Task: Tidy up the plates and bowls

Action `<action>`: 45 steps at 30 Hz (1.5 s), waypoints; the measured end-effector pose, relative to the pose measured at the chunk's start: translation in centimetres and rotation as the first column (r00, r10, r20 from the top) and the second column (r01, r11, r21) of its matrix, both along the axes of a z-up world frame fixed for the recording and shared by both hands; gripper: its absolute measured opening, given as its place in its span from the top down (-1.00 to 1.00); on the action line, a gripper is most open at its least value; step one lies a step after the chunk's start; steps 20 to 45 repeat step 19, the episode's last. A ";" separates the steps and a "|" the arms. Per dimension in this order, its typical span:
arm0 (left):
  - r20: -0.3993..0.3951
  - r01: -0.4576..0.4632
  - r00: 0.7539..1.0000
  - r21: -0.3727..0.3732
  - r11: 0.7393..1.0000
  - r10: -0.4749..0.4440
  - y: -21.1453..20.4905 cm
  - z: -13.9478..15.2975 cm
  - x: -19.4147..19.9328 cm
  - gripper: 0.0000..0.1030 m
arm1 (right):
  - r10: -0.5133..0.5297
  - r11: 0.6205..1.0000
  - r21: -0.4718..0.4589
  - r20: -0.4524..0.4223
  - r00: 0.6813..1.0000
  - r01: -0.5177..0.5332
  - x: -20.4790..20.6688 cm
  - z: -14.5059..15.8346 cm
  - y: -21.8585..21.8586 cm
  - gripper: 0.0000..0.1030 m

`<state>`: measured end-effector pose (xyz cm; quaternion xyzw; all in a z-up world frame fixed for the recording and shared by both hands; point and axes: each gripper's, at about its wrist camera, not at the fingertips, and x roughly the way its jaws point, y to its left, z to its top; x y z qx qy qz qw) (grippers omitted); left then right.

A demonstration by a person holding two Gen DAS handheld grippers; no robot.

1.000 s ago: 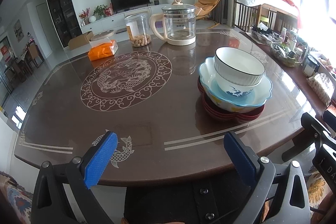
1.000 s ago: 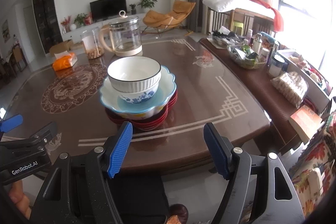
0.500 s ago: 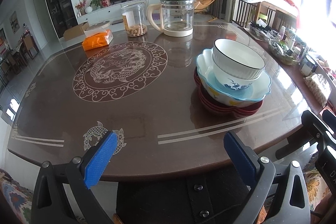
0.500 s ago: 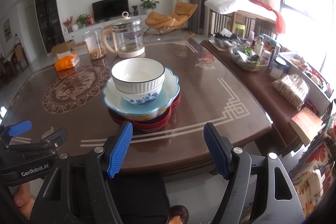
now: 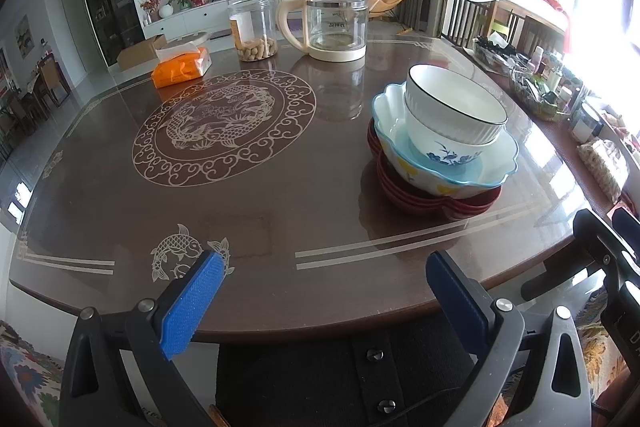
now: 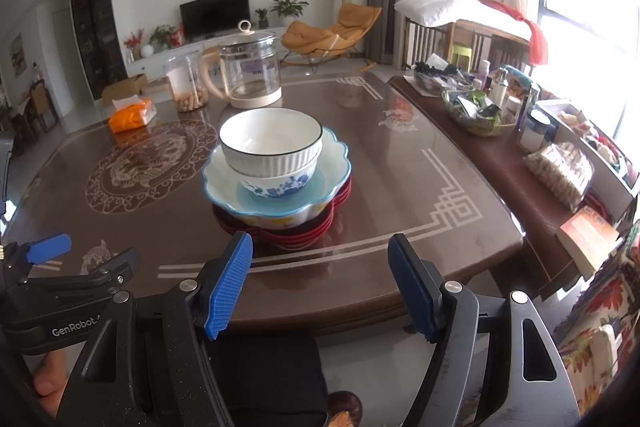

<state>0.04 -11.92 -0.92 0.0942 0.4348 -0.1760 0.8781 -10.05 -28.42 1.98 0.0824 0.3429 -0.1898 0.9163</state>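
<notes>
A stack stands on the brown table [image 5: 280,195]: red plates [image 5: 424,201] at the bottom, a scalloped blue-rimmed bowl [image 5: 492,167], a blue-flowered bowl [image 5: 448,153], and a white ribbed bowl [image 5: 452,107] on top. The stack also shows in the right wrist view, with the white bowl [image 6: 272,143] on top and the scalloped bowl [image 6: 332,167] below it. My left gripper [image 5: 320,291] is open and empty at the table's near edge, left of the stack. My right gripper [image 6: 320,283] is open and empty just in front of the stack.
A glass kettle [image 5: 336,23], a jar of snacks [image 5: 254,29] and an orange tissue pack [image 5: 182,67] stand at the far side. A side bench with a basket of bottles [image 6: 480,107] runs along the right.
Both grippers have moved forward toward the table, so the stack looks nearer and larger. Both stay open. The dishes have not moved.
</notes>
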 end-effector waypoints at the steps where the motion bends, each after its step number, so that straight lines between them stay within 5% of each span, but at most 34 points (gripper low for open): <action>1: -0.001 0.001 1.000 0.000 1.000 -0.001 0.0 0.0 0.0 -0.96 | -0.001 1.000 0.001 0.000 1.000 0.001 0.0 0.0 0.0 -0.44; 45: 0.012 0.026 1.000 -0.004 1.000 -0.026 -0.4 0.1 -0.6 -0.96 | -0.015 1.000 0.004 0.003 1.000 0.015 -0.4 -0.2 -0.3 -0.44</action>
